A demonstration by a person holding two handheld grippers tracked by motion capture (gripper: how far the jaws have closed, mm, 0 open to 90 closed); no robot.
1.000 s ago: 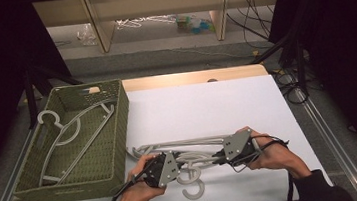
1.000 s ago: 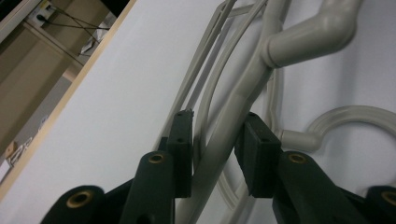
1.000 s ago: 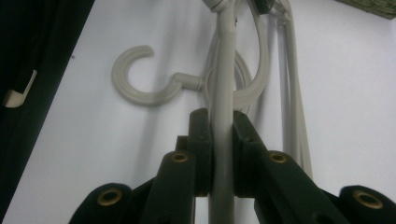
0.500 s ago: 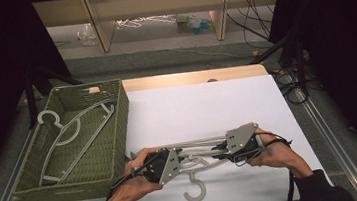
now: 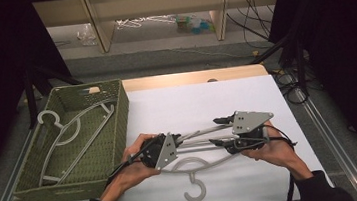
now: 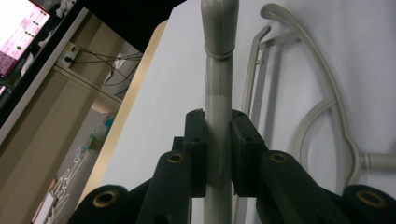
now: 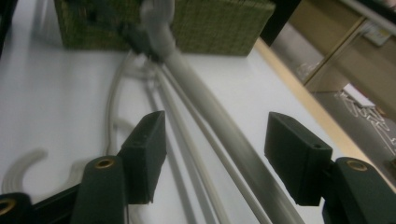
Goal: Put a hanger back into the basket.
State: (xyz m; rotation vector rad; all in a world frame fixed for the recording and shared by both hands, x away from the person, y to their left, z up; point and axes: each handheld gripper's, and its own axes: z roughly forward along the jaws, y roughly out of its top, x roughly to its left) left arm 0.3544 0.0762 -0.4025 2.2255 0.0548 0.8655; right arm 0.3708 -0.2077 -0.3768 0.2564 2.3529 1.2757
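A grey hanger [image 5: 201, 134] hangs a little above the white table [image 5: 206, 97], between my two grippers. My left gripper [image 5: 176, 141] is shut on one of its arms; the pads [image 6: 198, 140] clamp the grey rod [image 6: 218, 93] after just closing. My right gripper [image 5: 218, 131] stands open around the other end. Its jaws have just been opening, and the rod [image 7: 219, 130] runs between the pads [image 7: 147, 149] without touching them. A second grey hanger [image 5: 194, 176] lies flat below, hook towards me.
A green woven basket [image 5: 120, 114] stands at the left of the table with another grey hanger [image 5: 69, 134] inside. The basket wall [image 7: 210, 21] is close behind the held hanger. Cables [image 5: 284, 77] lie off the table's right side.
Both hands have risen a little and lifted the hanger off the table. The right jaws have spread apart and let go of the rod. The left jaws have closed tighter.
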